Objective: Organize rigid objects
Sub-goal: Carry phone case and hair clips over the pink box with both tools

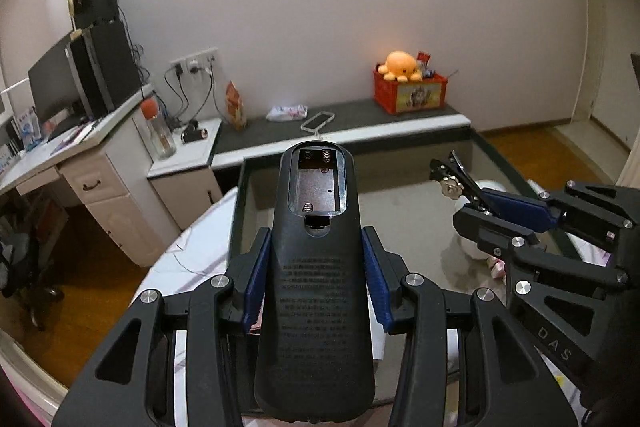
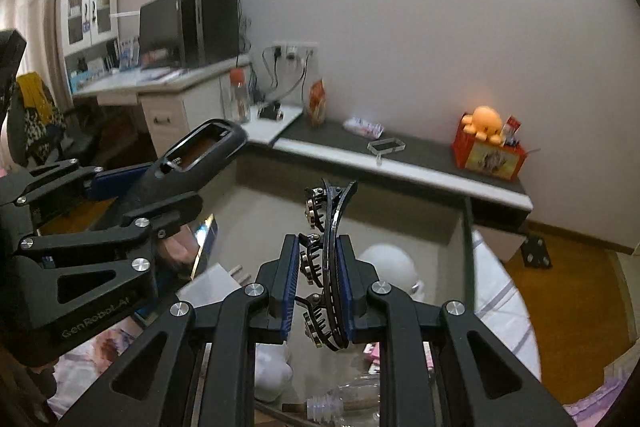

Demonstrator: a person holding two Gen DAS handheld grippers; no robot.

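left tool (image 1: 316,283): pinching black remote (image 1: 316,267), back side up, battery bay uncovered, springs visible
right tool (image 2: 318,285): pressed tight on black hair clip (image 2: 328,267), toothed, metal studs
position: both held above open grey box (image 2: 466,247)
box contents: white rounded object (image 2: 390,263), clear bottle (image 2: 352,397)
background: orange plush (image 1: 400,66) in red crate (image 1: 410,93) on ledge

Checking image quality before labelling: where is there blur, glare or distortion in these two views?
Left wrist view: held remote sharp, fisheye bends the wall, warm glow by the orange plush. Right wrist view: hair clip sharp, ledge slightly smeared, corners vignetted.
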